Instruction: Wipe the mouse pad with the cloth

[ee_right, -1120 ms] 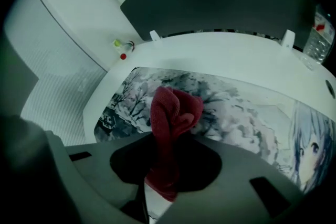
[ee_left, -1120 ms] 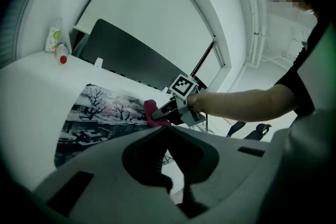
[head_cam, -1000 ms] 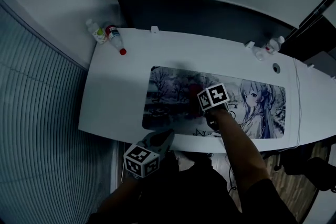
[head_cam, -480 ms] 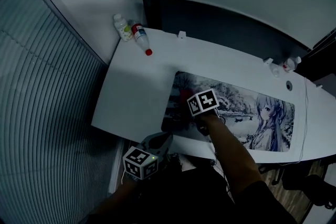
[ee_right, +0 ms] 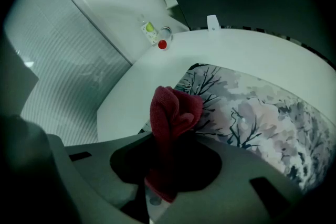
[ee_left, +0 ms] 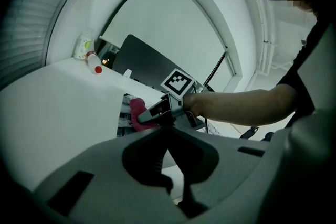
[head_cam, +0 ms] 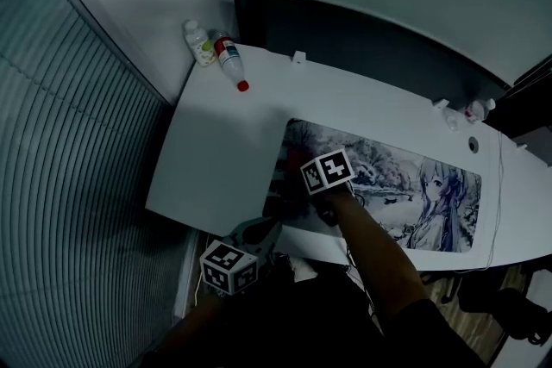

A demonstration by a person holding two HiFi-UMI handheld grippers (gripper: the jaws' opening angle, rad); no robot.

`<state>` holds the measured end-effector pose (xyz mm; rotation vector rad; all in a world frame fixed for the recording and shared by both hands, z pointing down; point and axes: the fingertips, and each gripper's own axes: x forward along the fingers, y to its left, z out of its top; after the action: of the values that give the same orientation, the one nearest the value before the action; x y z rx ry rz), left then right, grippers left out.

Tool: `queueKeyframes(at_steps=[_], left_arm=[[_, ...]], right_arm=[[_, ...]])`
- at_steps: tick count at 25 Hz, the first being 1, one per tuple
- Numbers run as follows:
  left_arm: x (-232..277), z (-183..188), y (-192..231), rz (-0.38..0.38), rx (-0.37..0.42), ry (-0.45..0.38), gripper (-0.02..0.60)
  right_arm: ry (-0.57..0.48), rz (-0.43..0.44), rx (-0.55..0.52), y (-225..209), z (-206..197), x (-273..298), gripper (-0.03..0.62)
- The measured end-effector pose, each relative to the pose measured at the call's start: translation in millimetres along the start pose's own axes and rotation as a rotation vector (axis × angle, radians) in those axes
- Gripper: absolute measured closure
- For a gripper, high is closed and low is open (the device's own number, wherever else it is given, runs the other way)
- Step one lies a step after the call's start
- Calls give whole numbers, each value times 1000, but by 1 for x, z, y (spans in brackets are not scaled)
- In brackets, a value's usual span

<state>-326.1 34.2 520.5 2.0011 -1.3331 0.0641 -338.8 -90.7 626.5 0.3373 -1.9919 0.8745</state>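
Note:
A long printed mouse pad [head_cam: 405,177] lies on the white desk [head_cam: 216,159]. My right gripper [head_cam: 302,172] is over the pad's left end, shut on a red cloth [head_cam: 296,158] that presses on the pad. In the right gripper view the bunched cloth [ee_right: 170,113] sticks out of the right gripper [ee_right: 165,157] above the tree print of the pad [ee_right: 252,113]. My left gripper [head_cam: 259,230] hangs below the desk's front edge, shut and empty. The left gripper view looks over the left gripper [ee_left: 170,165] at the right gripper [ee_left: 157,113] and the cloth [ee_left: 137,113].
Two bottles [head_cam: 216,47], one with a red cap, lie at the desk's back left corner. A small bottle [head_cam: 473,109] and a round hole [head_cam: 473,145] are at the back right. A thin cable [head_cam: 498,185] runs down the right side. A slatted wall [head_cam: 69,185] stands left.
My right gripper has slid the cloth leftward along the pad, from near its middle to its left end. The head view has shifted. The left gripper has stayed below the desk edge.

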Motion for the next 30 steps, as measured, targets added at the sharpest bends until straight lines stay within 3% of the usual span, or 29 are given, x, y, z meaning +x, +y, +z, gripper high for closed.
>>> queueKeyframes(at_steps=[14, 21, 30], left_arm=[[21, 14, -6, -39, 14, 18, 575], [42, 7, -22, -28, 14, 46, 575], [93, -8, -80, -64, 34, 91, 575]], right_arm=[[-148, -8, 153, -43, 54, -23, 484], [-134, 40, 234, -77, 51, -25, 484], [-145, 43, 286, -152, 12, -76, 484]])
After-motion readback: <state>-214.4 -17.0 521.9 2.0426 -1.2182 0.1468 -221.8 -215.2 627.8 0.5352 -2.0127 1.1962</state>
